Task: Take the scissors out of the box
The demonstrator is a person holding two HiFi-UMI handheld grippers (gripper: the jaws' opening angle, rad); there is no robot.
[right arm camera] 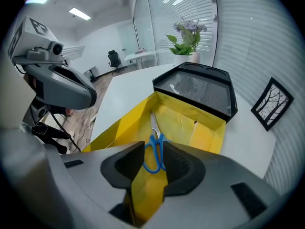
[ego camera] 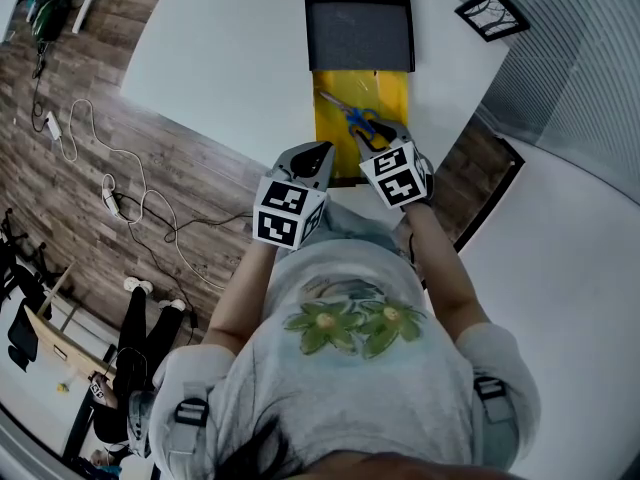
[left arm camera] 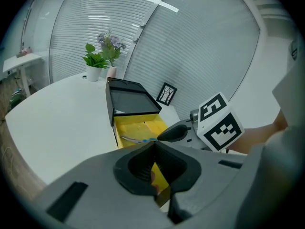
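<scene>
Blue-handled scissors (ego camera: 358,120) lie inside an open yellow box (ego camera: 392,93) on a white table (ego camera: 230,58). The box's black lid (ego camera: 358,33) is folded back on the far side. My right gripper (ego camera: 374,142) hovers at the box's near edge. Its jaws stand open by a narrow gap, and the scissors' handles (right arm camera: 155,151) show between them, ungripped. My left gripper (ego camera: 318,152) sits at the box's near left corner, its tips shut together on nothing (left arm camera: 153,147). From there the scissors (left arm camera: 136,139) look small in the box (left arm camera: 138,127).
A small framed picture (ego camera: 492,13) stands at the table's far right, and a potted plant (left arm camera: 95,63) at its far end. Cables (ego camera: 110,193) trail over the wooden floor to the left. The table's near edge runs just below the box.
</scene>
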